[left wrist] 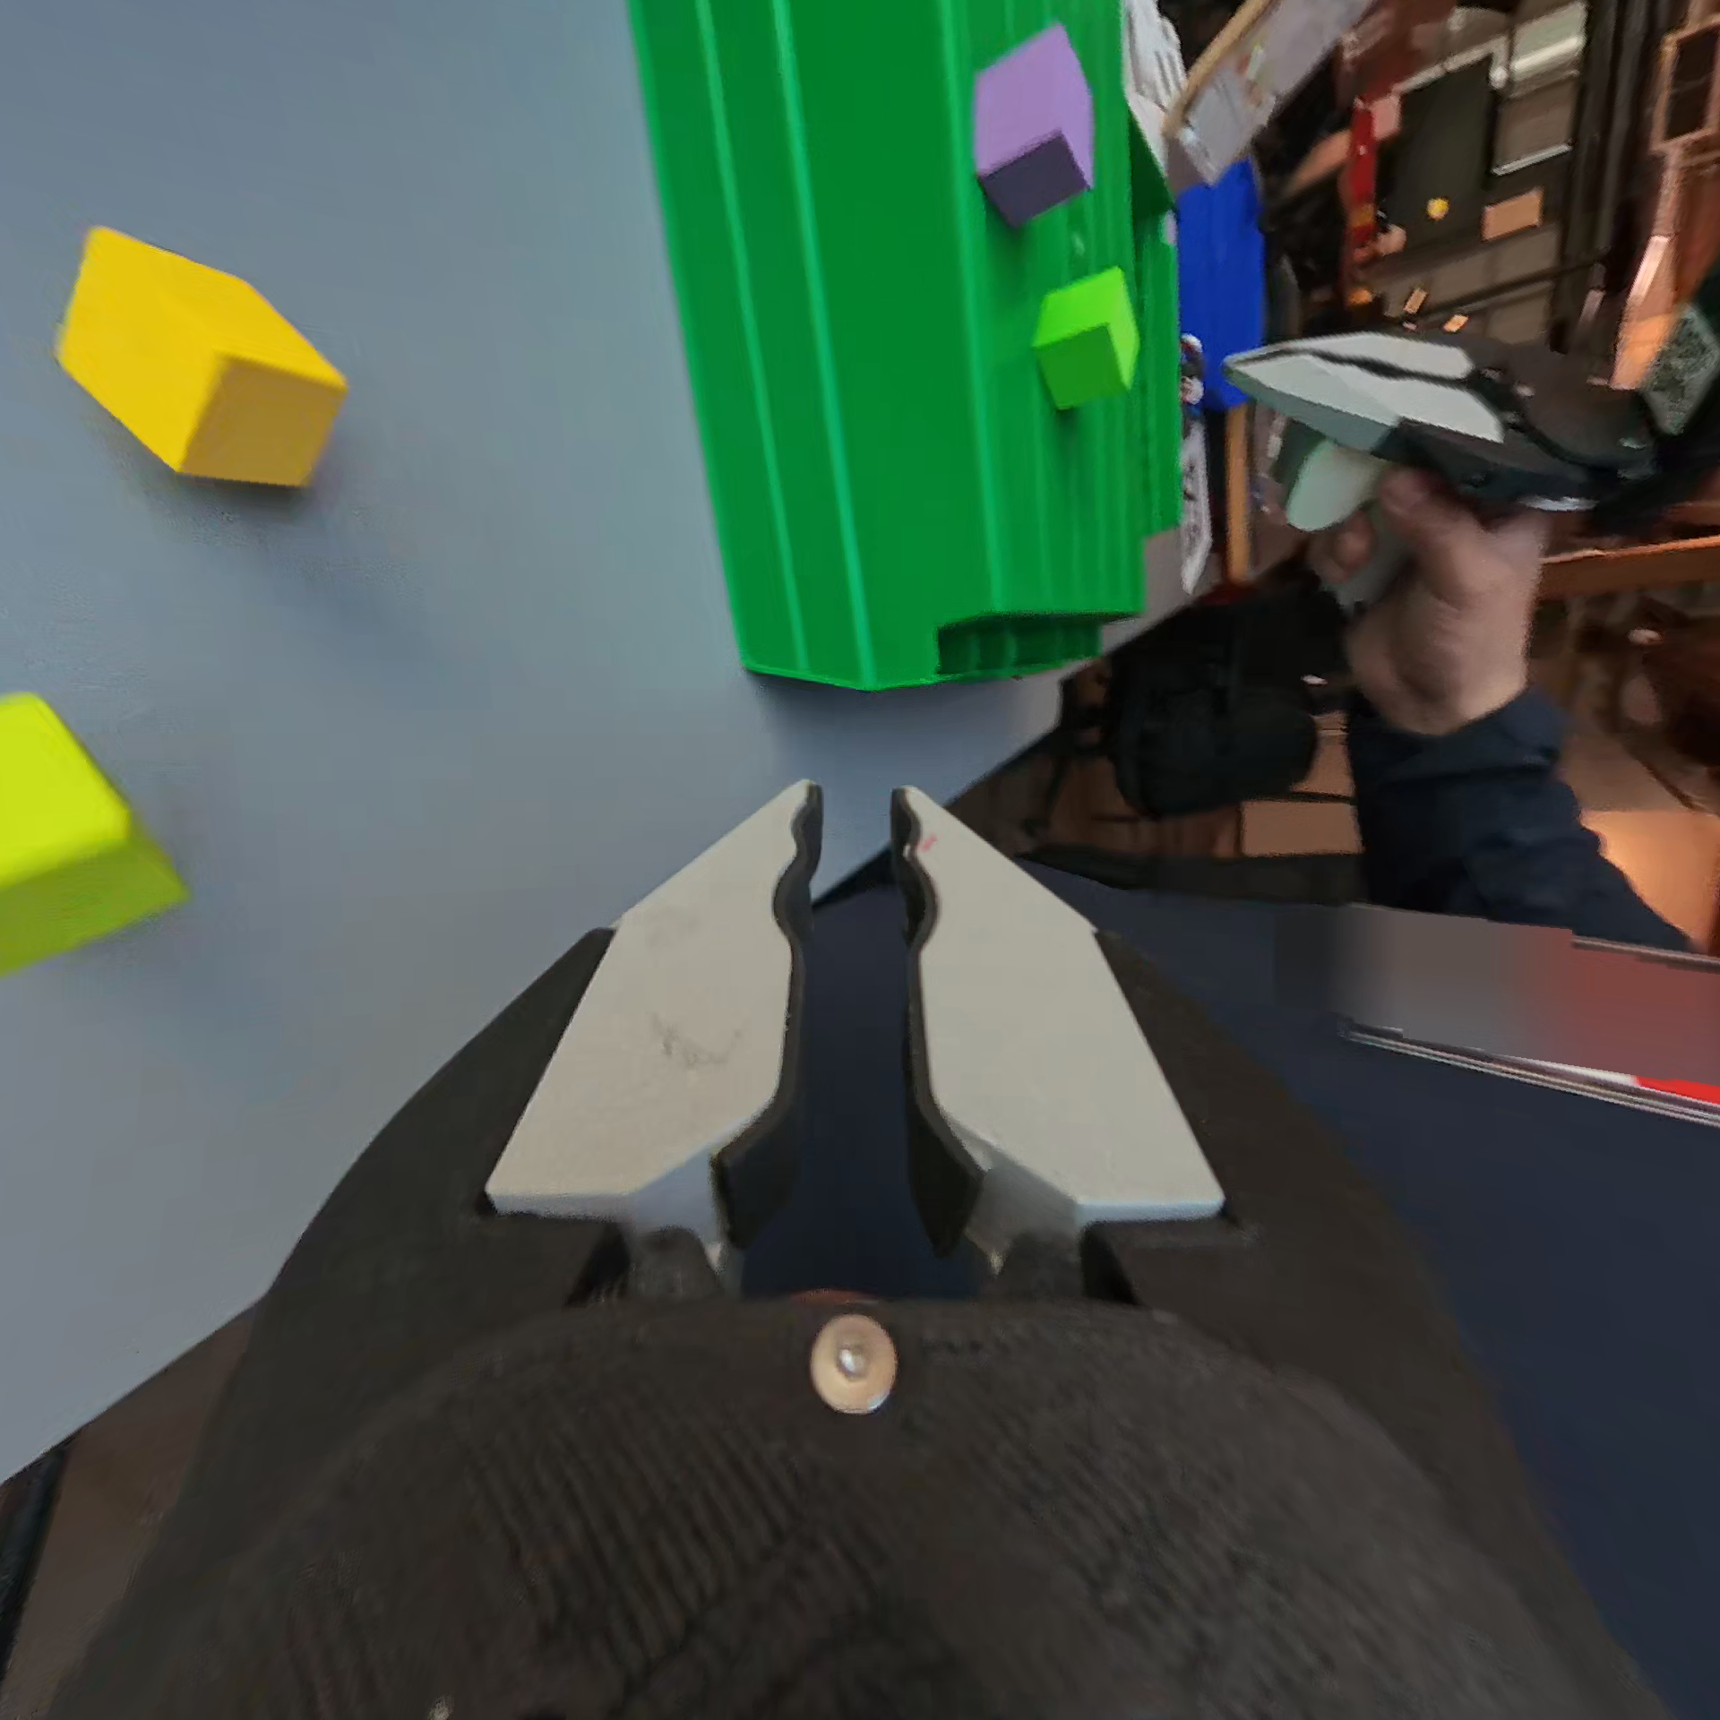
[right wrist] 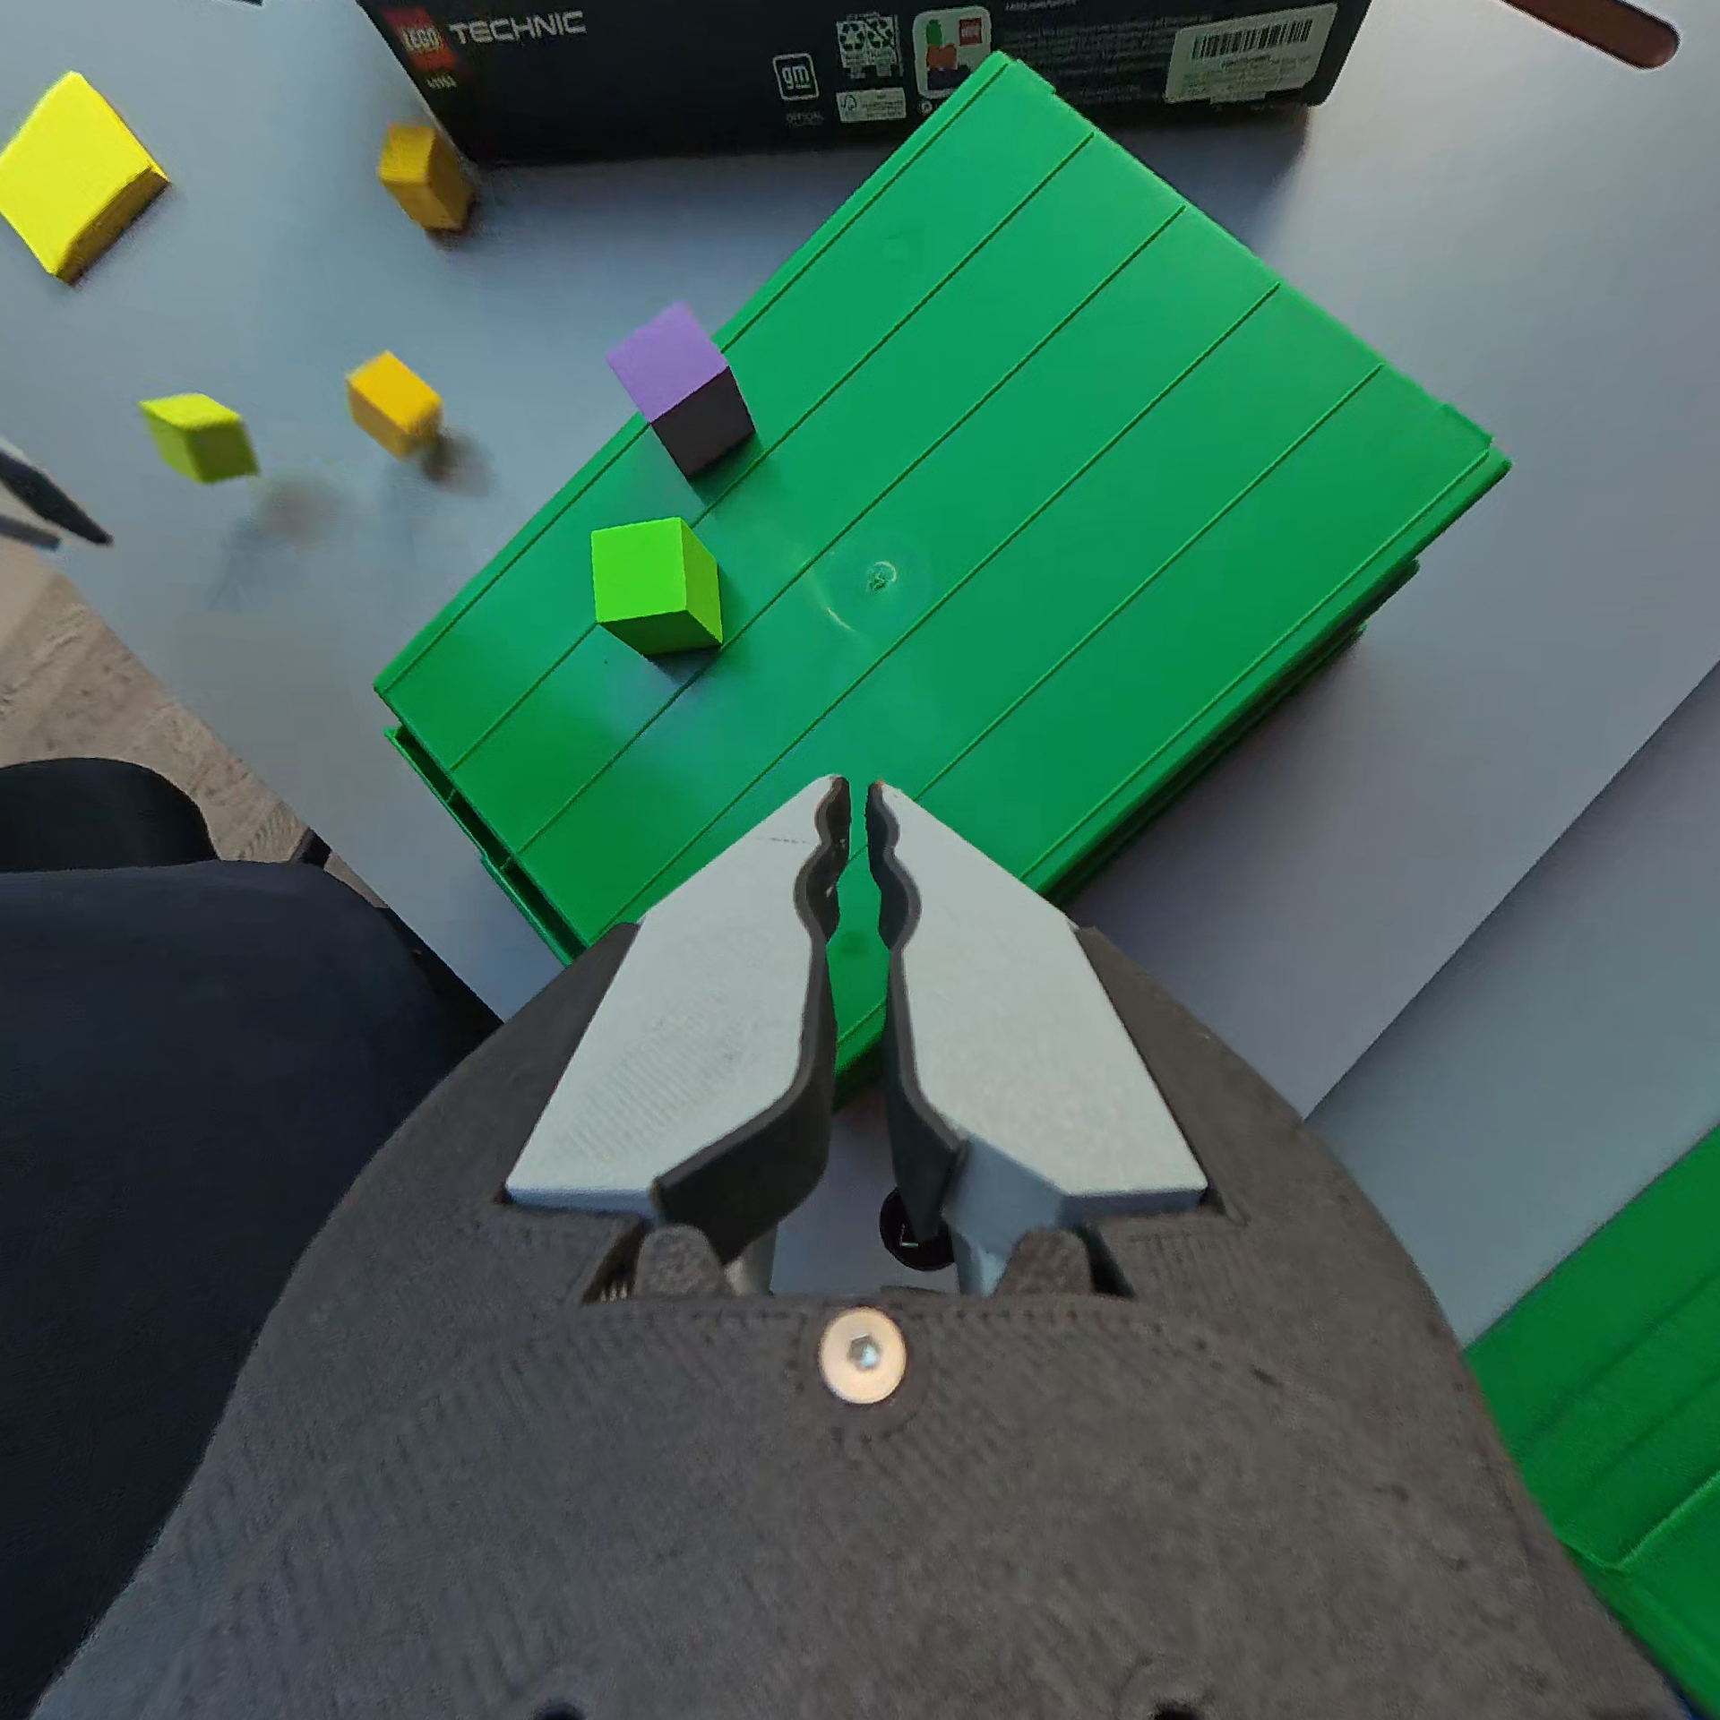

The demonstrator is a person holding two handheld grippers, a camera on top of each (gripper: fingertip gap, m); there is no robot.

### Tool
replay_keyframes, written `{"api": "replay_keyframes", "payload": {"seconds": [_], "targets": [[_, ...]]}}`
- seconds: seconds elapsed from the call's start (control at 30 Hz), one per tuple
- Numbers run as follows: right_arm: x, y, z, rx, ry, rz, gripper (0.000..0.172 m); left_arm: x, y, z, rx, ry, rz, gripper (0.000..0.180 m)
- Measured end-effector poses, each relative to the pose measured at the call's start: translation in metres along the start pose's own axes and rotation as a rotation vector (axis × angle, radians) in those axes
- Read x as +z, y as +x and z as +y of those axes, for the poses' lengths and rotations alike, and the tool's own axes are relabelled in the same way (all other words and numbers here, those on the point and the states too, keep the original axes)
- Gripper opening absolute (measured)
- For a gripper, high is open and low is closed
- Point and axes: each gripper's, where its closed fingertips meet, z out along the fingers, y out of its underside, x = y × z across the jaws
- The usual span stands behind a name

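My left gripper (left wrist: 856, 800) is open with nothing between its pads; it hovers over the near edge of the blue-grey table (left wrist: 419, 651). My right gripper (right wrist: 857, 791) is shut with nothing in its grasp, above the near part of a green ribbed box (right wrist: 1024, 465). A purple cube (right wrist: 684, 386) and a green cube (right wrist: 656, 584) stand on that box near its left edge. The left wrist view also shows the box (left wrist: 884, 372), the purple cube (left wrist: 1033, 121), the green cube (left wrist: 1087, 337) and the right gripper (left wrist: 1247, 372) held in a hand (left wrist: 1433, 596).
A yellow block (left wrist: 200, 363) and a lime block (left wrist: 65, 828) lie on the table left of the box. Smaller yellow (right wrist: 393, 402) and lime (right wrist: 200, 436) cubes, a black carton (right wrist: 838, 65) behind, another green box (right wrist: 1629, 1396) at lower right. Left tips to right tips: about 25 centimeters.
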Motion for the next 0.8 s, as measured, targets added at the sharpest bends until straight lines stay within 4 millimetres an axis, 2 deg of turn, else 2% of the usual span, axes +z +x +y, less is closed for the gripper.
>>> {"api": "replay_keyframes", "payload": {"seconds": [0.17,0.23,0.4,0.57,0.63,0.67,0.7,0.73,0.8], "targets": [[0.001,0.0,0.018,-0.014,-0.026,0.01,0.001,-0.023,-0.079,-0.001,0.101,0.115,-0.305,0.012],[0.002,-0.002,0.023,-0.005,-0.03,0.001,0.001,-0.038,-0.099,-0.001,0.105,0.192,-0.351,0.011],[0.001,-0.003,0.032,-0.029,-0.06,0.004,0.001,-0.104,-0.137,0.004,0.127,0.359,-0.489,0.005],[0.002,0.0,0.034,-0.043,-0.088,0.007,0.001,-0.172,-0.169,0.022,0.072,0.42,-0.591,0.01],[0.003,-0.001,0.032,-0.055,-0.096,0.01,0.001,-0.193,-0.177,0.034,0.06,0.414,-0.624,0.025],[0.003,-0.001,0.031,-0.063,-0.098,0.012,0.001,-0.199,-0.183,0.044,0.044,0.386,-0.639,0.042],[0.003,-0.002,0.03,-0.071,-0.1,0.014,0.001,-0.199,-0.188,0.056,0.019,0.333,-0.632,0.06],[0.004,-0.002,0.029,-0.076,-0.104,0.014,0.001,-0.196,-0.191,0.068,0.002,0.273,-0.61,0.068],[0.006,-0.004,0.029,-0.081,-0.118,0.012,0.001,-0.191,-0.193,0.08,0.036,0.205,-0.614,0.071]]}}
